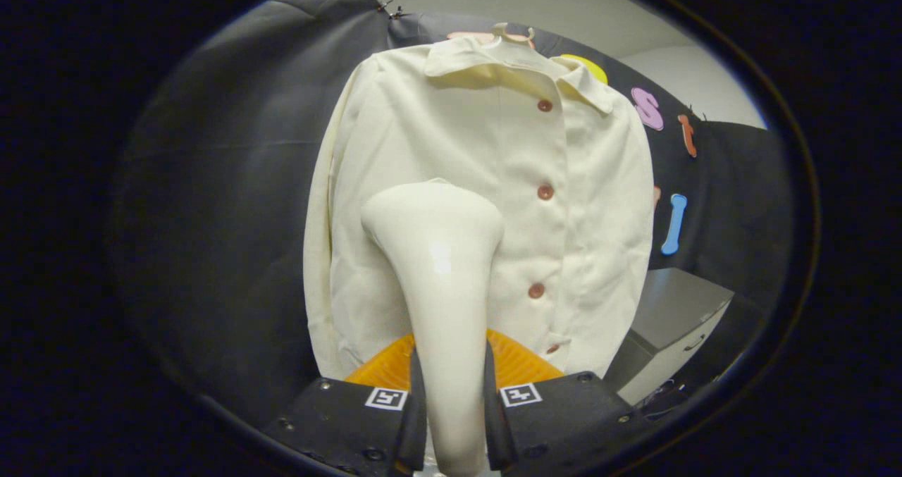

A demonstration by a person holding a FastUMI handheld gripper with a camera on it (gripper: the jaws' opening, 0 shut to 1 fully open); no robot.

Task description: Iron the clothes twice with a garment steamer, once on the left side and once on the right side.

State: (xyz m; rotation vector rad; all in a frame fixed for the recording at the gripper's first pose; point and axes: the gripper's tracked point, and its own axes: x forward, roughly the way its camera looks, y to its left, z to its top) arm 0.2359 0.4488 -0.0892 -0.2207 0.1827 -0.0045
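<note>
Garment steamer (435, 265): rigid, smooth, likely slippery handle clamped between both fingers of gripper (454, 420), head raised before soft, light cream shirt (493, 202), left of its button row.

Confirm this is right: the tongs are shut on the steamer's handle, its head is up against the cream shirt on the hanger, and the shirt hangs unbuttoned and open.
One thing is wrong. The gripper view shows the cream shirt buttoned closed down the front, not open. The rest stands: the tongs are shut on the steamer handle, and its head is up at the shirt, which hangs on a hanger.
</note>
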